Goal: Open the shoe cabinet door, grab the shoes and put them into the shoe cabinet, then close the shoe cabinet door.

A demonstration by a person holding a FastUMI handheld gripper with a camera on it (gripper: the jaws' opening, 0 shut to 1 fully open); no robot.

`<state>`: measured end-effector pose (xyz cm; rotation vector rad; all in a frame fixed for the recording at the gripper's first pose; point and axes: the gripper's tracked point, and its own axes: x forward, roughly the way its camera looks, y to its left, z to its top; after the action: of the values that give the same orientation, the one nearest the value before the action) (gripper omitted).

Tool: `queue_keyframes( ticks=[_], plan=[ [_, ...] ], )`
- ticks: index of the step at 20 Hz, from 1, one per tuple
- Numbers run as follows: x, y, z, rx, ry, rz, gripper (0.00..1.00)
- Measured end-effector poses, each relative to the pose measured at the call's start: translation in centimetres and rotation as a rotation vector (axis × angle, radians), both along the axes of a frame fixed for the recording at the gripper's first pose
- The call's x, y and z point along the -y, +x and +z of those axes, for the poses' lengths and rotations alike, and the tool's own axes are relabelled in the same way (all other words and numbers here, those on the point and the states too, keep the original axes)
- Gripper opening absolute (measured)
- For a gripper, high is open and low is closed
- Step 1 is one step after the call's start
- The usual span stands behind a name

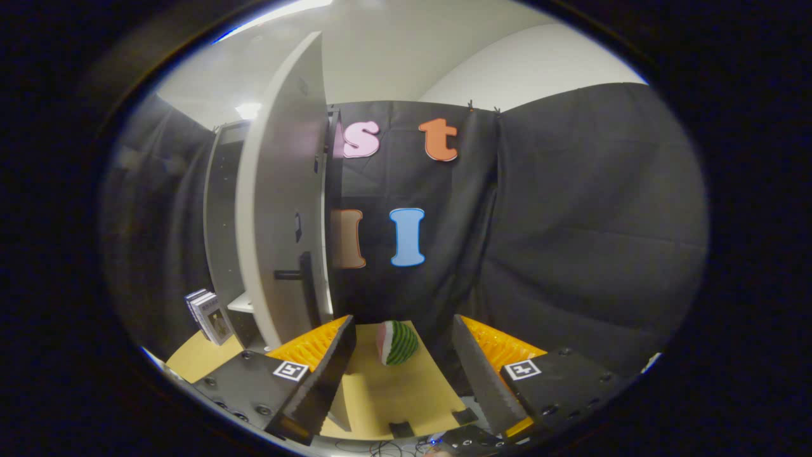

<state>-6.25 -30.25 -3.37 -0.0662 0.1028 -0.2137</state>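
Shoe cabinet [222,209]: door [279,190] swung open at 10 o'clock, contents unclear. Gripper [403,362] fingers apart, empty; watermelon slice [396,343] ahead at 12 between them.

Tool [403,371] as I see it from the gripper view: both fingers [330,374] spread wide apart, nothing pressed between them, no contact on either inner face. The two fingers sit level with each other, pointing forward, toothed inner edges facing across the gap. Tool held roughly upright, low over the worktop [393,397].
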Motion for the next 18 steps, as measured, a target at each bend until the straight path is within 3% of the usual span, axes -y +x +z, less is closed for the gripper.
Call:
queue_keyframes(
  ticks=[9,18],
  plan=[
    [0.7,12.2,-1.3,-0.009,0.007,0.122,0.96],
    [-1.7,14.1,-1.6,-0.015,0.025,0.177,0.94]
  ],
)
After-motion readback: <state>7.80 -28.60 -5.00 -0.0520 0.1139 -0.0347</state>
